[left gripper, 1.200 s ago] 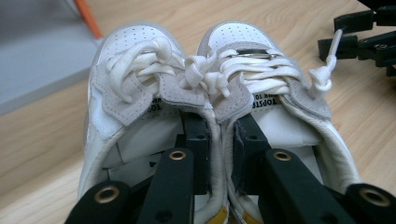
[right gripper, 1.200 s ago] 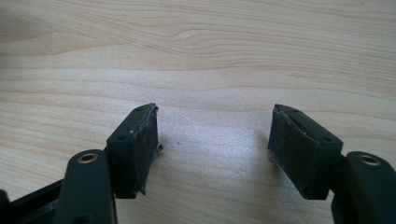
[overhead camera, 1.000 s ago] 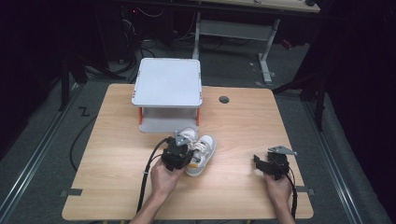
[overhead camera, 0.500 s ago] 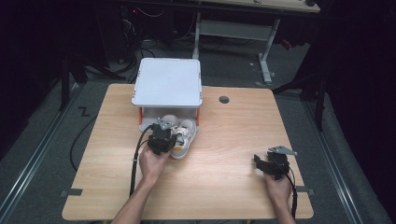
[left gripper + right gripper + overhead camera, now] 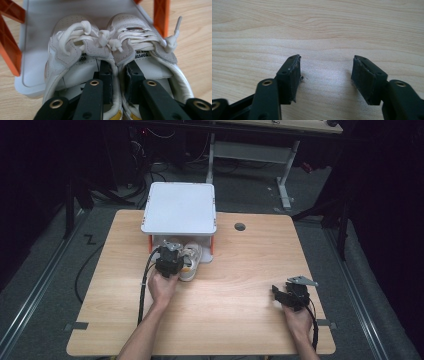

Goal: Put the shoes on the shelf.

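The pair of white shoes point(image 5: 110, 50) sits side by side with its toes pushed under the white shelf point(image 5: 179, 209), onto the shelf's pale bottom tray point(image 5: 32, 77) between the orange legs point(image 5: 160, 15); the heels stick out toward the person over the wooden table point(image 5: 240, 270). From above, the shoes point(image 5: 189, 261) lie just under the shelf's near edge. The left gripper point(image 5: 117, 82) is clenched on them: one jaw goes down inside each shoe, and the two inner collar walls are pinched together between the pads. The laces are knotted loosely over the tongues, and one lace end pokes up at the right beside an orange leg. The left hand point(image 5: 162, 287) holds that gripper point(image 5: 170, 259) right at the heels. Well off to the right, near the table's front, the right gripper point(image 5: 289, 295) rests in the other hand, its jaws apart over bare wood with nothing between them point(image 5: 325, 75); they have just been closing a little.
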The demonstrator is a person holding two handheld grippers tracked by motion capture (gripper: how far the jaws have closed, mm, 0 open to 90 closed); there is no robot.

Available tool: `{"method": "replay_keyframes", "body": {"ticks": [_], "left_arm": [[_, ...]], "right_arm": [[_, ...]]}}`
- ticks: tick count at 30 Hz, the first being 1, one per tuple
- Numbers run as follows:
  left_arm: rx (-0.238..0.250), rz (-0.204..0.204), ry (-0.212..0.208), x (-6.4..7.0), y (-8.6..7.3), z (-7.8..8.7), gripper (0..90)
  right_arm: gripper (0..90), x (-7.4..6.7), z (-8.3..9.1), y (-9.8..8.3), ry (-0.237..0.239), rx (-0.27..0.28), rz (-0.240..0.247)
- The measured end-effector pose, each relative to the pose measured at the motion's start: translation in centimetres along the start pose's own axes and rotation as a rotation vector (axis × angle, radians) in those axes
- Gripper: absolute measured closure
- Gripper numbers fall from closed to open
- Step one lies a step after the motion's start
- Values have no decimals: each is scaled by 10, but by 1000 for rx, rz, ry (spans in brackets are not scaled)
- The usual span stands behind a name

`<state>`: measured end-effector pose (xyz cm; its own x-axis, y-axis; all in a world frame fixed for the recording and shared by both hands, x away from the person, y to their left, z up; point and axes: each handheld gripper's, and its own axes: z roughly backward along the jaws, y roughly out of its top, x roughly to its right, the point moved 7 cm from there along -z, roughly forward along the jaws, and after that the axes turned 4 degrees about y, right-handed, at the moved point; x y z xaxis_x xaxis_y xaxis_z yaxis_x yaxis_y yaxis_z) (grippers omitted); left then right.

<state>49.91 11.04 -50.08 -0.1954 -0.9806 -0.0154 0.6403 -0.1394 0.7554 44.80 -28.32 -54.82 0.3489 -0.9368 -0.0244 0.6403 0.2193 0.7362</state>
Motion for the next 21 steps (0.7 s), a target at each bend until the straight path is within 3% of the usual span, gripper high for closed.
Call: {"method": "replay_keyframes", "body": {"ticks": [3, 8, 16, 21], "left_arm": [[17, 15, 12, -3, 2, -4, 781], [39, 38, 25, -4, 4, -9, 779], [21, 26, 31, -4, 9, -14, 769], [12, 19, 23, -4, 10, -15, 755]], "right_arm": [[530, 1, 1, 1, -9, -5, -11], [651, -12, 1, 11, 101, -2, -10], [687, -49, 11, 60, 273, 74, 18], [687, -64, 15, 86, 328, 90, 44]]}}
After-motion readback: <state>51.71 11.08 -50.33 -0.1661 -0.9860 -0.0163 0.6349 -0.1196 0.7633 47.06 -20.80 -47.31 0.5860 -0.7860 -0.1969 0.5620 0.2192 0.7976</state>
